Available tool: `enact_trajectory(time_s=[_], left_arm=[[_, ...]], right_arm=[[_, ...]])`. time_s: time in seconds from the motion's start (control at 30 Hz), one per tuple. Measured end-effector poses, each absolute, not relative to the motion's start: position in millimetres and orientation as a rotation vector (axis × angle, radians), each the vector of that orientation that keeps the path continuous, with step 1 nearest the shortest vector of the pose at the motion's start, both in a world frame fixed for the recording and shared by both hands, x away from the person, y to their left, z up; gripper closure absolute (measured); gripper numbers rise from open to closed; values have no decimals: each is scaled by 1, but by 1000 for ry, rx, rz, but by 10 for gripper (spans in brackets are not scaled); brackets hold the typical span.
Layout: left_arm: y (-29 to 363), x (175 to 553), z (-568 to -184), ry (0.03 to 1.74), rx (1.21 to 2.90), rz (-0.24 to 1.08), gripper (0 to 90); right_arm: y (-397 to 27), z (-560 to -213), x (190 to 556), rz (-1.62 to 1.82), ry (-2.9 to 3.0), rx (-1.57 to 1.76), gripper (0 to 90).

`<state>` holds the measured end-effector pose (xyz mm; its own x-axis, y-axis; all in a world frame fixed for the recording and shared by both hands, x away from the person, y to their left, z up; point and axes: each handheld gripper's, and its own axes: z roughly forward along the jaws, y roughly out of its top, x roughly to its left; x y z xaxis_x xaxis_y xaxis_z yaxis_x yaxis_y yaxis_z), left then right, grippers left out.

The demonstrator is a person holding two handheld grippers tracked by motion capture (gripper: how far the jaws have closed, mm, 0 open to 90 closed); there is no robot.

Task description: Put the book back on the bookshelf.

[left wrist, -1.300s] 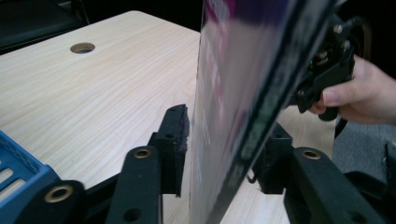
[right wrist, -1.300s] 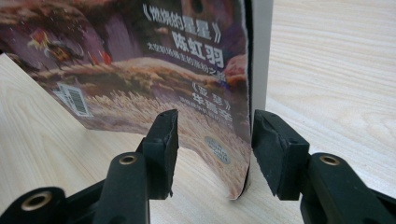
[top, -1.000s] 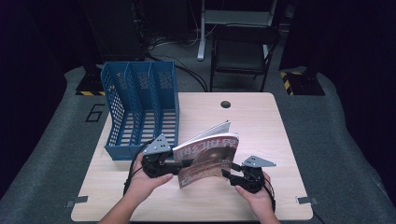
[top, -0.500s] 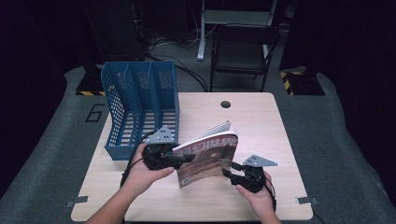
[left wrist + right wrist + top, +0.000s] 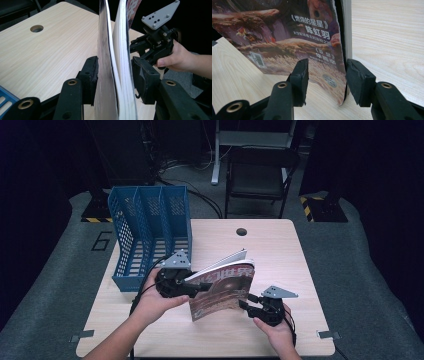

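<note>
A magazine (image 5: pixel 225 287) with a reddish-brown cover stands nearly upright on its lower edge over the wooden table (image 5: pixel 280 255). My left gripper (image 5: pixel 195 290) is shut on its left end. In the left gripper view both pads (image 5: pixel 91 75) press the magazine's pages (image 5: pixel 107 62) from either side. My right gripper (image 5: pixel 247 301) is at the magazine's lower right corner. In the right gripper view its jaws (image 5: pixel 325 75) straddle the cover's edge (image 5: pixel 287 37); they have just been closing, but a gap shows at the left pad (image 5: pixel 302 77). The right gripper (image 5: pixel 155 42) also appears beyond the pages.
A blue three-slot file rack (image 5: pixel 145 235) stands at the table's left, just behind my left hand. A round cable hole (image 5: pixel 242 231) lies near the far edge. A dark chair (image 5: pixel 260 175) stands beyond the table. Bare tabletop stretches to the right and back.
My left gripper has risen a little with the magazine, which now stands steeper. The right hand has kept its place at the lower right corner.
</note>
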<state>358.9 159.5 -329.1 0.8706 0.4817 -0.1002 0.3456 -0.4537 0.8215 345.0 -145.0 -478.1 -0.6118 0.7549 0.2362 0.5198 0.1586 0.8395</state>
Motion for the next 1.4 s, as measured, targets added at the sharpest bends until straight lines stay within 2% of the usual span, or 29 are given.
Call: enact_trajectory(time_s=[0.83, 1.1, 1.4], left_arm=[[132, 374, -305, 570, 2205, 213, 567], [119, 378, -297, 569, 2243, 205, 618], [107, 382, -292, 564, 2259, 223, 624]], right_arm=[[-143, -480, 348, 1437, 2202, 1239, 540], [-144, -480, 348, 1434, 2204, 1240, 538], [-144, -480, 347, 1442, 2209, 1248, 535]])
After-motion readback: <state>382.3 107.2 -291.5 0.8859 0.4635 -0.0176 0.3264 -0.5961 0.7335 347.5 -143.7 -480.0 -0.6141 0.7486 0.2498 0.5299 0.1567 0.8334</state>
